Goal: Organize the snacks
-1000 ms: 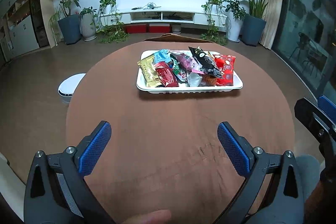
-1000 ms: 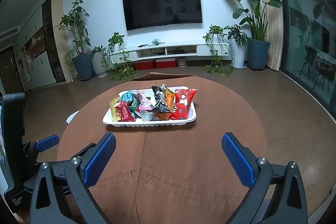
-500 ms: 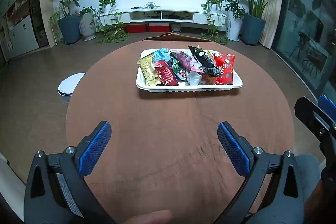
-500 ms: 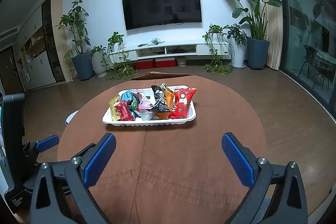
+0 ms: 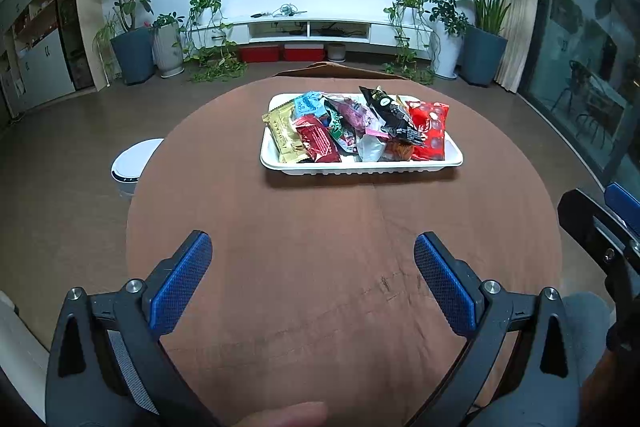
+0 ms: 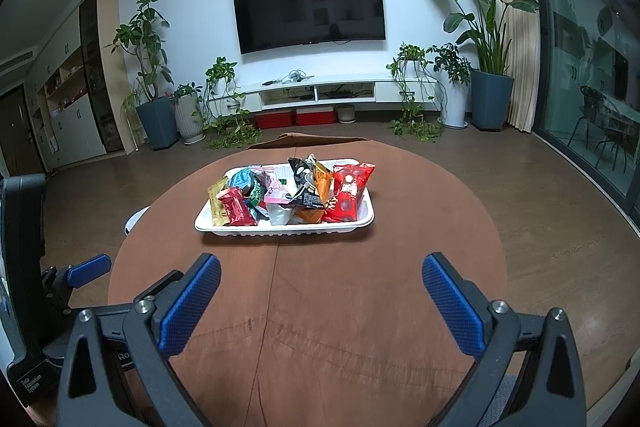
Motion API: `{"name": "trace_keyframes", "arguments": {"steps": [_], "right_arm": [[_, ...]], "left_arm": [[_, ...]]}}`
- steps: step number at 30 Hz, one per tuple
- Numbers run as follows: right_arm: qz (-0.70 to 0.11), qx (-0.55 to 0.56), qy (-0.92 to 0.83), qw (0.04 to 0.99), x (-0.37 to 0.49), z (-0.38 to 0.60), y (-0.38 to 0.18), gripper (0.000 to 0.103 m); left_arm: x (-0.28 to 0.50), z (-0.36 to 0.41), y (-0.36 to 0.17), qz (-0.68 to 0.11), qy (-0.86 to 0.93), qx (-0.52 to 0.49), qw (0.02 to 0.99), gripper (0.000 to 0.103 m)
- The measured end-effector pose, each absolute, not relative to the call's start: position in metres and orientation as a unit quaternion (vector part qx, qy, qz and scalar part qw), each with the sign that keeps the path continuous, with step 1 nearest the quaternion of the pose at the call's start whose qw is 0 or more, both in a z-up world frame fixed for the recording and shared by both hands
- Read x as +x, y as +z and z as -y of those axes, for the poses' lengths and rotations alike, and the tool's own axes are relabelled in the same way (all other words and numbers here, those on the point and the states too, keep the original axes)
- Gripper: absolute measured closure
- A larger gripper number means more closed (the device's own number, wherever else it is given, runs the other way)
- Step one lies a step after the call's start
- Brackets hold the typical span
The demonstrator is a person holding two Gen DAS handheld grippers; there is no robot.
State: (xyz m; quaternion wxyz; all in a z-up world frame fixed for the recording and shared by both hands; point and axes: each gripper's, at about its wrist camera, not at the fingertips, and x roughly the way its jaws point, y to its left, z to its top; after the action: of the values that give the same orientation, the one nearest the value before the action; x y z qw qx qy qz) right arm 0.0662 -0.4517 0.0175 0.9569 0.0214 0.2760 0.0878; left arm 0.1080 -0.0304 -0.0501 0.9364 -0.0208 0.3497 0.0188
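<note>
Both the left tongs (image 5: 312,247) and right tongs (image 6: 322,269) gape wide, empty, facing crinkly snack packets (image 5: 356,125) in a white ribbed tray (image 5: 360,167).

The left tool (image 5: 313,255) seems to have tilted up slightly, so the tray (image 5: 361,166) sits marginally lower.

round table (image 5: 320,247), brown cloth | white tray (image 5: 362,166) of snack packets (image 5: 352,125) on far half
</note>
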Motion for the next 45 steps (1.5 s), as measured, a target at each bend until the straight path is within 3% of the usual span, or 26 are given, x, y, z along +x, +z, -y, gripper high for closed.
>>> {"name": "trace_keyframes", "arguments": {"steps": [45], "right_arm": [[-0.292, 0.018, 0.084, 0.953, 0.060, 0.455, -0.006, 0.000]], "left_arm": [[0.107, 0.026, -0.052, -0.349, 0.018, -0.021, 0.937, 0.000]]}}
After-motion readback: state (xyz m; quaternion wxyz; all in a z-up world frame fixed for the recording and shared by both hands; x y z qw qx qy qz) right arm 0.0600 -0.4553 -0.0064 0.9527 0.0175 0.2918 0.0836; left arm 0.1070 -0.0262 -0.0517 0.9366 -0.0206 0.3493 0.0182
